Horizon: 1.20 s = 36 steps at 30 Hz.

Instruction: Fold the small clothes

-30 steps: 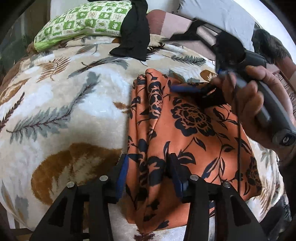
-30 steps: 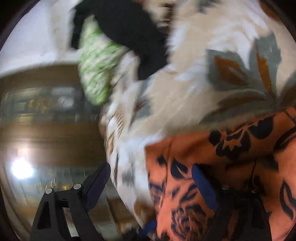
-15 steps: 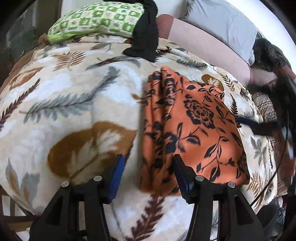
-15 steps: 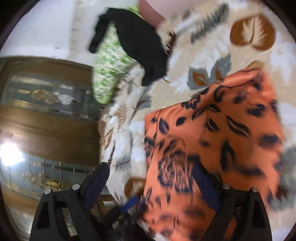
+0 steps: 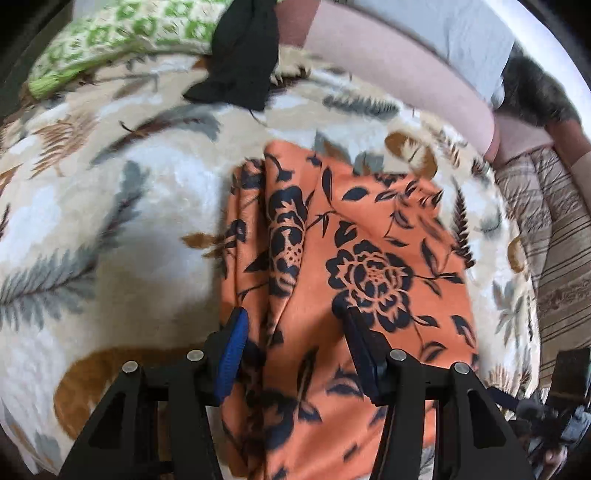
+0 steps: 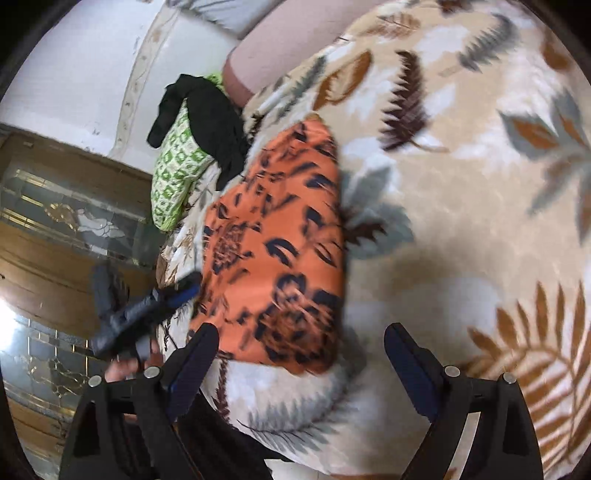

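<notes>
An orange cloth with black flowers (image 5: 354, 266) lies folded flat on a leaf-patterned blanket (image 5: 110, 206). My left gripper (image 5: 291, 350) is open and hovers just above the cloth's near left part, with nothing between its fingers. The cloth also shows in the right wrist view (image 6: 280, 254). My right gripper (image 6: 299, 365) is open and empty, held back from the cloth's near edge. The left gripper (image 6: 181, 291) shows blurred at the cloth's left side in that view.
A black garment (image 5: 240, 62) lies over a green-and-white pillow (image 5: 122, 40) at the far end of the bed. A pink bolster (image 5: 399, 77) and a grey pillow (image 5: 454, 33) lie behind. A striped cover (image 5: 565, 240) is at right. A wooden glass-paneled cabinet (image 6: 55, 229) stands beside the bed.
My right gripper has let go of the cloth and pulled well back from it. My left gripper has moved forward over the cloth's near left part. The cloth now lies flat.
</notes>
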{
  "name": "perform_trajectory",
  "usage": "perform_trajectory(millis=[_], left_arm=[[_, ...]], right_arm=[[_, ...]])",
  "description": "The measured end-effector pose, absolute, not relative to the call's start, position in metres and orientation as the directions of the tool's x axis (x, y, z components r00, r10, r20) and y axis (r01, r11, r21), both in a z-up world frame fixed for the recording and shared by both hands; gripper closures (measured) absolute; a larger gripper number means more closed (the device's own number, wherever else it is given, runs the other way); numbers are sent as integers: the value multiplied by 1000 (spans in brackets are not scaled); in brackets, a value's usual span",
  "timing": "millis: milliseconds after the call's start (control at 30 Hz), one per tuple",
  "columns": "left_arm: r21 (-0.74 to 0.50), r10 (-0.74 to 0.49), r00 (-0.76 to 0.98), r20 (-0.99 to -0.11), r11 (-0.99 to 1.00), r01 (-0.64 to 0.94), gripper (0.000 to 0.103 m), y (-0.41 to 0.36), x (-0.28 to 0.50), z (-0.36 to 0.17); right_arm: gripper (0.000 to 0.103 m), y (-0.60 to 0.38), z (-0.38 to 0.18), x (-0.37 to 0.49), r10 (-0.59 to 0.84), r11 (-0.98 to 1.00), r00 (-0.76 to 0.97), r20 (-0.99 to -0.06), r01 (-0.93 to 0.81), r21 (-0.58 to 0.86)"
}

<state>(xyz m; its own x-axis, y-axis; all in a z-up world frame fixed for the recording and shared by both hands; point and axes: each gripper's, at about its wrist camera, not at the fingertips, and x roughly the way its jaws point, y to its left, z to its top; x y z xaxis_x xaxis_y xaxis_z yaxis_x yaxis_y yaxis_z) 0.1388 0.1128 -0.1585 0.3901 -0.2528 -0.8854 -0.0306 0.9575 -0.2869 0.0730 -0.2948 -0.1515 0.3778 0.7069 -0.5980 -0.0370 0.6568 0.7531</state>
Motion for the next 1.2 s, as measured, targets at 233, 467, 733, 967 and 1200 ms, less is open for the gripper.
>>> perform_trajectory(millis=[233,467,733,967,1200], left_arm=[[-286,-249,473,-845,958,-8,92,112,127,-128],[-387,-300,443,-845,914,-119,86,142,121,-175],[-342,-258,441,-860,932,-123,55,146,125,-170],[-255,-174,540,-823,964,-79,55,127,97,-133],[-194,-116,477,-871,974,-117,50,131,94,-151]], right_arm=[[10,-304,-162,66,721,632,382,-578,-22,774],[10,-297,-154,73,718,649,372,-588,-55,758],[10,-280,-122,84,764,607,370,-529,-134,783],[9,-252,-151,100,839,508,260,-477,-63,859],[9,-264,-144,90,815,530,323,-481,-80,844]])
